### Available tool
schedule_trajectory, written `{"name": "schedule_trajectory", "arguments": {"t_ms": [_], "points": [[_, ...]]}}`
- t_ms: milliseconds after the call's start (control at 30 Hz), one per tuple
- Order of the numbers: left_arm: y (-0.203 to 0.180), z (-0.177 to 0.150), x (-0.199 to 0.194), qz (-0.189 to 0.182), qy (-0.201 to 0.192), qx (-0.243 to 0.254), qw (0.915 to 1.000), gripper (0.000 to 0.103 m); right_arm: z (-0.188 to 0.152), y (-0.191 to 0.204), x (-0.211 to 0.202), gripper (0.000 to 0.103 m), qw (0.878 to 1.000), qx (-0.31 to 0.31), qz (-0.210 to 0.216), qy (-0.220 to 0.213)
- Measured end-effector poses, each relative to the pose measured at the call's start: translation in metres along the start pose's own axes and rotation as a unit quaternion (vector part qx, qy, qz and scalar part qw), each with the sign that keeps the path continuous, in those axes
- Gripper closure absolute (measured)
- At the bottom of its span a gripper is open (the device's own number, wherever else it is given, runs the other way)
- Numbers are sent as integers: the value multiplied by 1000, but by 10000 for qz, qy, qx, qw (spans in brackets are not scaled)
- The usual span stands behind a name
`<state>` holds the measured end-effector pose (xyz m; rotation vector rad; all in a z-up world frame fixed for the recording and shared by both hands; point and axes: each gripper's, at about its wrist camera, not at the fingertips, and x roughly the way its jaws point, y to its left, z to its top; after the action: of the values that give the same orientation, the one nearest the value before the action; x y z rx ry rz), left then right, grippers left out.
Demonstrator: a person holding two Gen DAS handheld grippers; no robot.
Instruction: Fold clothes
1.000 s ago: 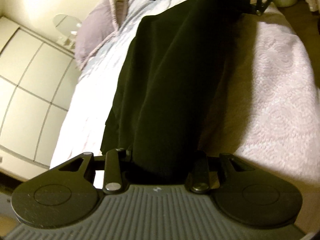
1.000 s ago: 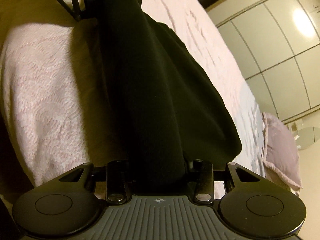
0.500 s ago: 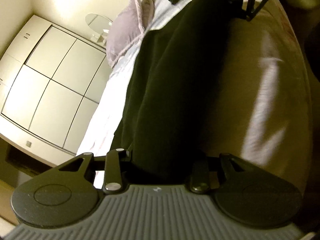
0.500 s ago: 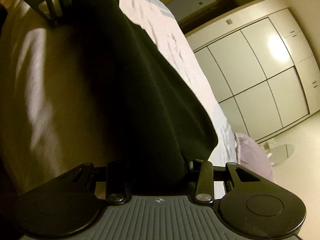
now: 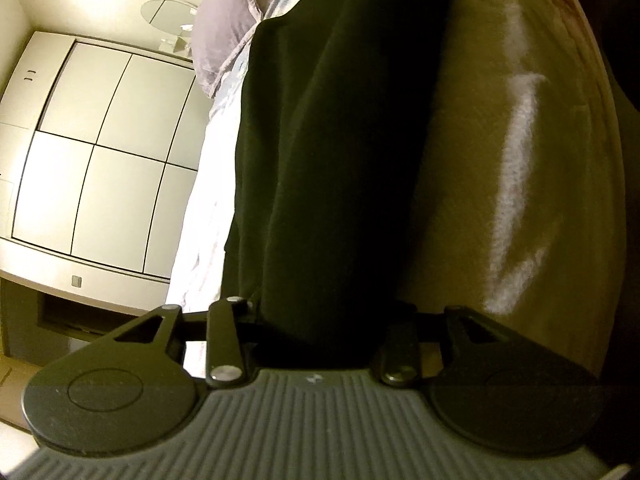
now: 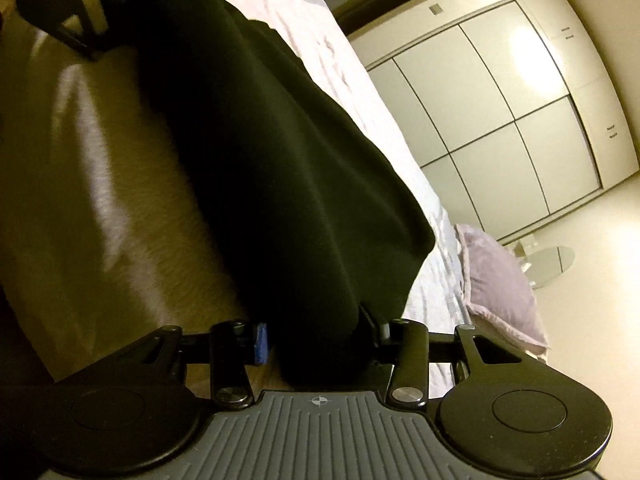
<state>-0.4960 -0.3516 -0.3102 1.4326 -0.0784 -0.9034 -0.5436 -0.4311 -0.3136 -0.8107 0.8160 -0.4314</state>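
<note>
A black garment [image 5: 340, 140] hangs stretched between my two grippers, just above the pale quilted bed [image 5: 516, 152]. The left gripper [image 5: 324, 320] has the cloth bunched between its jaws, which are opening; the fabric covers its pads. In the right wrist view the same garment [image 6: 280, 168] runs from the right gripper [image 6: 316, 340] up to the left gripper [image 6: 68, 20] at the top left. The right jaws are opening too. The blue pad [image 6: 261, 344] now shows bare beside the cloth, with a thin gap to it.
A lilac pillow [image 6: 496, 276] lies at the head of the bed [image 6: 92, 152]. White wardrobe doors [image 5: 100, 152] line the wall beside it. A round glass table [image 6: 552, 264] stands near the pillow. The bed's shadowed edge lies under the garment.
Both grippers swung round with the garment, so the wardrobe now fills more of each view. The right gripper's blue pad, hidden before, now shows beside the cloth.
</note>
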Motion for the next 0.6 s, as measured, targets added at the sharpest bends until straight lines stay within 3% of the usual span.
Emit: {"name": "schedule_trajectory", "arguments": {"t_ms": [133,233,300,333,367,467,600], "points": [[12,-8,-18,-163,-131,-292,9994,49,-4,-14,-23,59,9991,331,228,-162],[27,-25,-38,-399,-351,-857,9949,48,-4,-41,-38,58,9903,1143,667,-422],[41,-38,-53,-624,-507,-1329,9879,52,-3,-62,-46,58,9760,1866,940,-616],[51,-41,-61,-708,-613,-1642,9820,62,0,-69,-50,58,9670,2197,1073,-717],[60,-44,-69,-790,-719,-1953,9749,66,4,-75,-55,58,9566,2526,1206,-816],[91,-51,-82,-830,-933,-2564,9585,67,17,-93,-47,58,9335,3099,1474,-1043],[129,-51,-63,-793,-1015,-2943,9470,65,31,-106,-16,58,8990,3786,1926,-1068]]}}
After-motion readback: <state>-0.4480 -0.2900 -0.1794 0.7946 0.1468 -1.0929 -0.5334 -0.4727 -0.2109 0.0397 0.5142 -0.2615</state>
